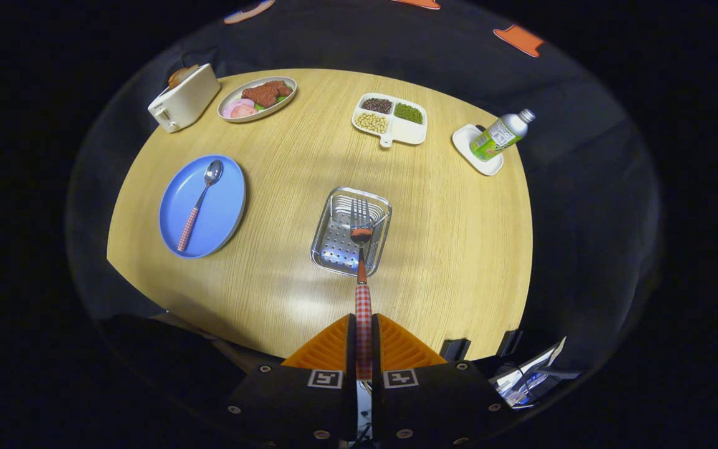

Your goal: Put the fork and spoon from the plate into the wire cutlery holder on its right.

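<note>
My gripper (363, 337) is shut on the checked handle of the fork (362, 249), which sticks out straight ahead of the fingers. The fork's tines hang over the metal cutlery holder (335, 246), a perforated rectangular basket in the middle of the round wooden table. To the left of the holder lies the blue plate (225, 206). On it rests the spoon (199, 202), bowl pointing away from me, its checked handle toward the table's near edge.
Beyond the holder stand a white divided dish of beans (409, 131), an oval plate of food (257, 98), a white toaster (184, 98) at the far left, and a bottle (501, 135) lying tilted on a small white dish (466, 149) at the far right.
</note>
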`<act>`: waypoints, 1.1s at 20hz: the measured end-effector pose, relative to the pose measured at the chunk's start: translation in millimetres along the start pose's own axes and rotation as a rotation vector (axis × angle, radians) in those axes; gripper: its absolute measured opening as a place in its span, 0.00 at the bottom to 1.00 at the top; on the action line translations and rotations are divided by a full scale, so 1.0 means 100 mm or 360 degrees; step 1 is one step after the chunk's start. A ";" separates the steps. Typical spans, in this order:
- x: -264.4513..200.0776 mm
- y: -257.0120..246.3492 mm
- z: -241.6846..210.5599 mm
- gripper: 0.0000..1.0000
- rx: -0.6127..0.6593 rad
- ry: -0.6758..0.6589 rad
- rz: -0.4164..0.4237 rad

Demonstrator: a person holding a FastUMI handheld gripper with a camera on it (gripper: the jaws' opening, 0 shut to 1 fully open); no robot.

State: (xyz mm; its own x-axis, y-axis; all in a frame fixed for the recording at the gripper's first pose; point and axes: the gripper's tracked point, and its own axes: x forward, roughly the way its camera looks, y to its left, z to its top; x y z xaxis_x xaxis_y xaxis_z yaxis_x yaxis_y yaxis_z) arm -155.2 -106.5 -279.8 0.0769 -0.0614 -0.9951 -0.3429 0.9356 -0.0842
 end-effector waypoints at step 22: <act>0.44 0.01 0.36 0.14 0.0129 0.0316 0.0177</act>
State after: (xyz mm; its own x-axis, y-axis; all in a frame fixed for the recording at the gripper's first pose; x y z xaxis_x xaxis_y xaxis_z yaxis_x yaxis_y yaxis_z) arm -118.5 -96.0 -322.3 -0.1458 -0.0158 -0.9892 -0.2618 0.9648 0.0231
